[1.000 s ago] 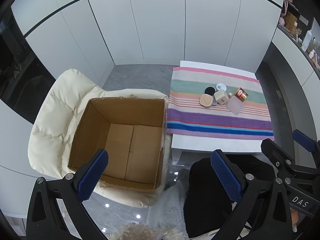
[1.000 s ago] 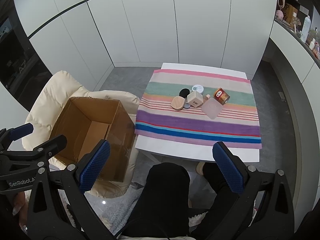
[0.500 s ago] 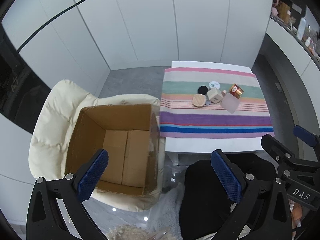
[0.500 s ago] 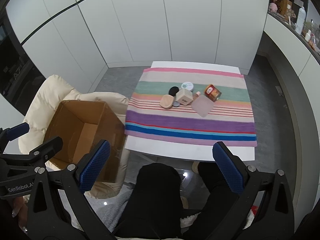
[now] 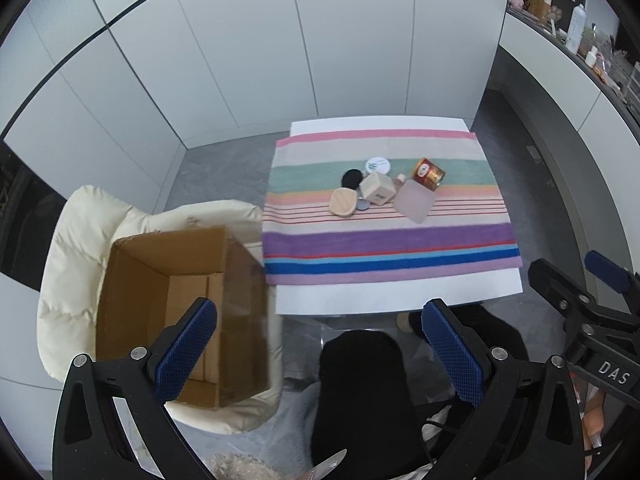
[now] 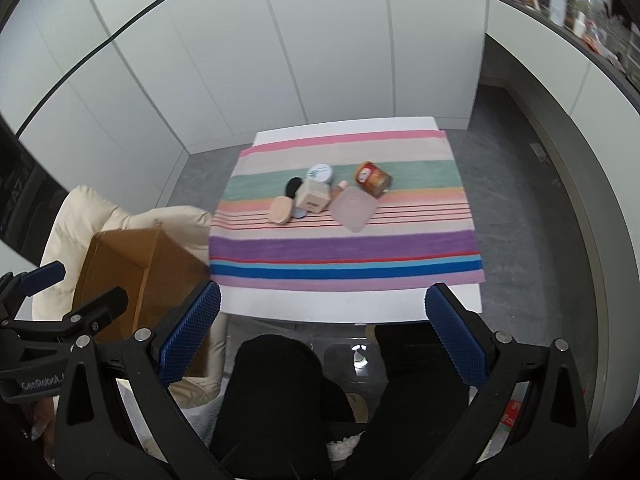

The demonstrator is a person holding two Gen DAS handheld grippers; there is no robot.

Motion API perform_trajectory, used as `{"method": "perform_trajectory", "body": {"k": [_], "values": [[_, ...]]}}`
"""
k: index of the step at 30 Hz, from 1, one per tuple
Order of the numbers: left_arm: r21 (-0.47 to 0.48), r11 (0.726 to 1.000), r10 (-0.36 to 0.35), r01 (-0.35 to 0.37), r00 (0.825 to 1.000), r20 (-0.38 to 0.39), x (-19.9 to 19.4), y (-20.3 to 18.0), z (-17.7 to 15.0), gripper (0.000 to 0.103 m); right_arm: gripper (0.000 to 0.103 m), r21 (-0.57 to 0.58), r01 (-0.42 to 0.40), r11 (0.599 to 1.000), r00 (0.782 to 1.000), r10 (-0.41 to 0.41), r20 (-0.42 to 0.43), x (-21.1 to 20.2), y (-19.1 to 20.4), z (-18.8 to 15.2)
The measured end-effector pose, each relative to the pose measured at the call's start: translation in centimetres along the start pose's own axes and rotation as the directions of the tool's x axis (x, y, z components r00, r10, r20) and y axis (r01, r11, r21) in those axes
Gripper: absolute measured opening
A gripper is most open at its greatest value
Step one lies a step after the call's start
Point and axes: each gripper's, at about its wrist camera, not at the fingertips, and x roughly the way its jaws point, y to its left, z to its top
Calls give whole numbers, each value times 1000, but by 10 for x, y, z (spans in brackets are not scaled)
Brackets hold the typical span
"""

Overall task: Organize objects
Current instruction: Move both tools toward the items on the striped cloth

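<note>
A white table [image 5: 400, 294] stands on grey floor against white panelled walls, covered by a striped cloth [image 5: 390, 240] on which a small cluster sits — a red-and-gold tin [image 5: 429, 173], a wooden cube [image 5: 376, 188], a frosted flat bottle [image 5: 415, 202], a round wooden compact [image 5: 343, 201], a black disc [image 5: 351, 178] and a white-lidded jar [image 5: 378, 165]. Left of the table, an open cardboard box [image 5: 180, 312] rests on a cream padded chair [image 5: 88, 232]. The left gripper [image 5: 316, 344] and right gripper [image 6: 322, 330] both hang well short of the table, jaws spread wide and empty, above the person's dark-clad knees [image 6: 280, 392].

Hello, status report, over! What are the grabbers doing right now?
Left hand-held gripper open, empty. Right hand-held gripper open, empty. Small items clustered on striped cloth, untouched; cardboard box empty. Nothing in the way.
</note>
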Motion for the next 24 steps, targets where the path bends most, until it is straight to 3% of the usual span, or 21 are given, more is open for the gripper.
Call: {"method": "perform_trajectory", "body": {"k": [5,9,11,14,17,20,24], "values": [[14,999,-37,37,999,-33,18,-32,10,103,103,50,21,999,1000,-20,-10,7,-42,2],[-8,994,-114,113,990,-80,43,-58,17,103,103,85,65,994,998,-65,-9,16,-68,7],[-3,994,-112,112,989,-92,56,-69,22,103,103,83,91,992,996,-91,-1,18,-77,9],[-8,996,-91,91,995,-42,63,-77,31,103,103,71,122,990,992,-124,17,22,-86,11],[-52,991,-124,124,992,10,68,-77,37,103,103,50,142,989,990,-143,12,31,-89,12],[-58,987,-152,152,988,4,83,-81,41,103,103,18,168,986,986,-168,-4,45,-90,13],[-31,993,-111,111,994,-14,106,-86,45,103,103,16,176,984,984,-176,1,68,-94,14]]}}
